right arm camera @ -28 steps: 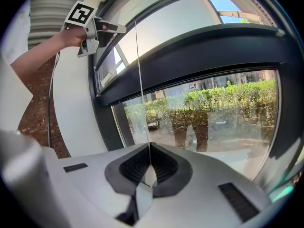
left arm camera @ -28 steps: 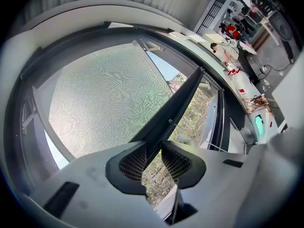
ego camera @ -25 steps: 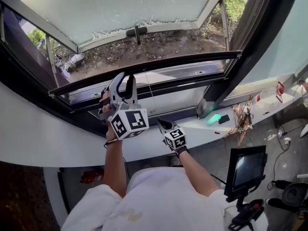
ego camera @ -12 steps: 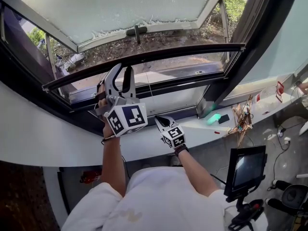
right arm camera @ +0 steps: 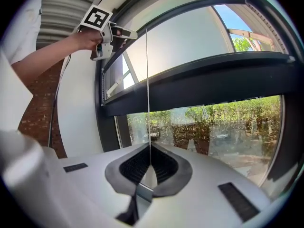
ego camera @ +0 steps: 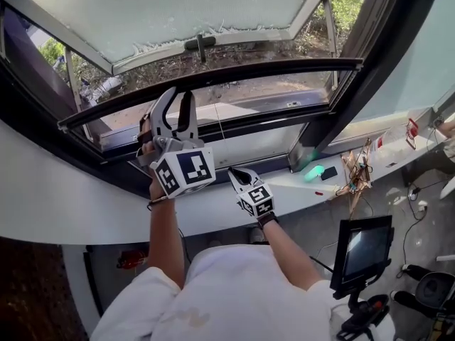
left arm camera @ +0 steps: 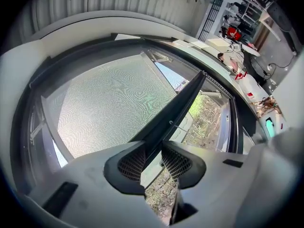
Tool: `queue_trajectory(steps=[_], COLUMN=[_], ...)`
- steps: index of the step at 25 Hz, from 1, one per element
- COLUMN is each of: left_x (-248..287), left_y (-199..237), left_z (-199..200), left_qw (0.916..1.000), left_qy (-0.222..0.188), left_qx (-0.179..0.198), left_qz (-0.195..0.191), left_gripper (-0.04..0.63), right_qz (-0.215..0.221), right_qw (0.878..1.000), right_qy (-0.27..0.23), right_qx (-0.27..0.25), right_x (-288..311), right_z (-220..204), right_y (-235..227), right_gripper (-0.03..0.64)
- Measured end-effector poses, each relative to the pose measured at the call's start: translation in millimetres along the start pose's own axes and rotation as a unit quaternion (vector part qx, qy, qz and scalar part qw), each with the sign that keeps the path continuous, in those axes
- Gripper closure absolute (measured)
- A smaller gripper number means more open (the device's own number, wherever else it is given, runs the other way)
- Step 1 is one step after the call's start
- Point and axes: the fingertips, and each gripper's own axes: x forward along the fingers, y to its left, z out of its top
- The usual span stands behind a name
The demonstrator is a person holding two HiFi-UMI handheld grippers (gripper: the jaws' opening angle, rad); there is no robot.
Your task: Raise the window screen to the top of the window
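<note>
The window screen's dark bottom bar (ego camera: 242,75) runs across the window opening, partway up. In the left gripper view the grey mesh (left arm camera: 109,103) spreads above the bar (left arm camera: 183,103). My left gripper (ego camera: 176,99) straddles the bar near its left end, and its pads (left arm camera: 130,164) are closed on it. A thin pull cord (ego camera: 219,130) hangs from the bar's middle. Below it, my right gripper (ego camera: 235,173) is shut on that cord (right arm camera: 147,80), which runs straight down between the pads (right arm camera: 164,167). The right gripper view also shows the left gripper (right arm camera: 118,32) up at the bar (right arm camera: 204,80).
A frosted window sash (ego camera: 178,13) swings outward above, with a handle (ego camera: 201,44) on its lower edge. The white sill (ego camera: 284,190) holds a green object (ego camera: 316,174) and small clutter at the right. A monitor on a stand (ego camera: 366,251) is at the lower right.
The screen's bottom bar has risen in the window opening. Both grippers have moved up with it, each keeping its hold.
</note>
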Motion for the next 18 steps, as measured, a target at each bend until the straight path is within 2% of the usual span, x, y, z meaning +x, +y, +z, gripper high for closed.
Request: queue_trajectory(steps=[18], left_x=[-1], left_y=[9], left_z=[9], left_qw=[0.9998], left_qy=[-0.009], left_qx=[-0.006], left_qz=[0.015], left_gripper=[0.509], right_qz=[0.001], right_qw=[1.000], right_qy=[-0.014], right_qx=[-0.002], right_x=[-5], right_z=[11], right_y=[-1], right_gripper=[0.615])
